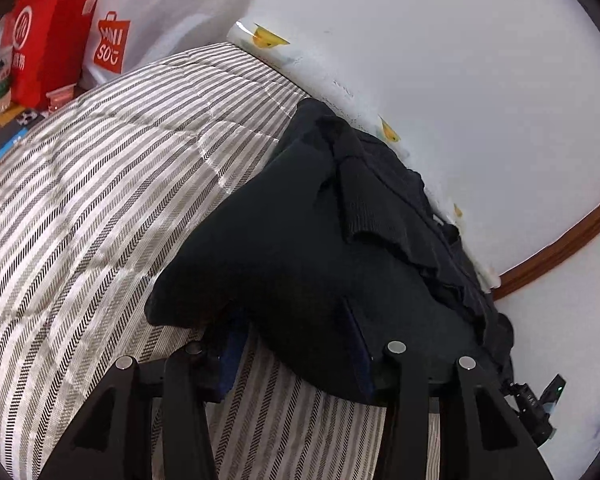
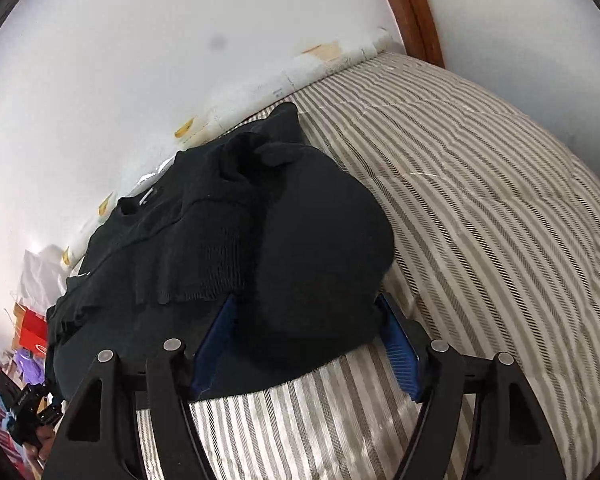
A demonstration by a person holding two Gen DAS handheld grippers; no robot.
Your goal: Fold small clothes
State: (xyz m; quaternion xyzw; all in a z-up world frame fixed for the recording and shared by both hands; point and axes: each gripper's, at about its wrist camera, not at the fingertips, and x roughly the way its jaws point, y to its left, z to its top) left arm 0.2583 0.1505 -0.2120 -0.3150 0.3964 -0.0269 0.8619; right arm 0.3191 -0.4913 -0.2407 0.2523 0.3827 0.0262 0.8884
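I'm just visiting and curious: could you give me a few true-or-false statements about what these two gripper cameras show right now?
1. The garment is black. True.
2. It lies on a striped bed cover. True.
3. The right gripper is shut tight. False: its jaws stand apart around the fabric's edge.
4. The garment lies neatly flat. False: it is bunched and partly folded.
5. A white wall runs beside the bed. True.

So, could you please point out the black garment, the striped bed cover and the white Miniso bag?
black garment (image 2: 320, 240), right wrist view, smooth folded-over part.
striped bed cover (image 1: 80, 208), left wrist view, bare stripes.
white Miniso bag (image 1: 112, 44), left wrist view, red logo.
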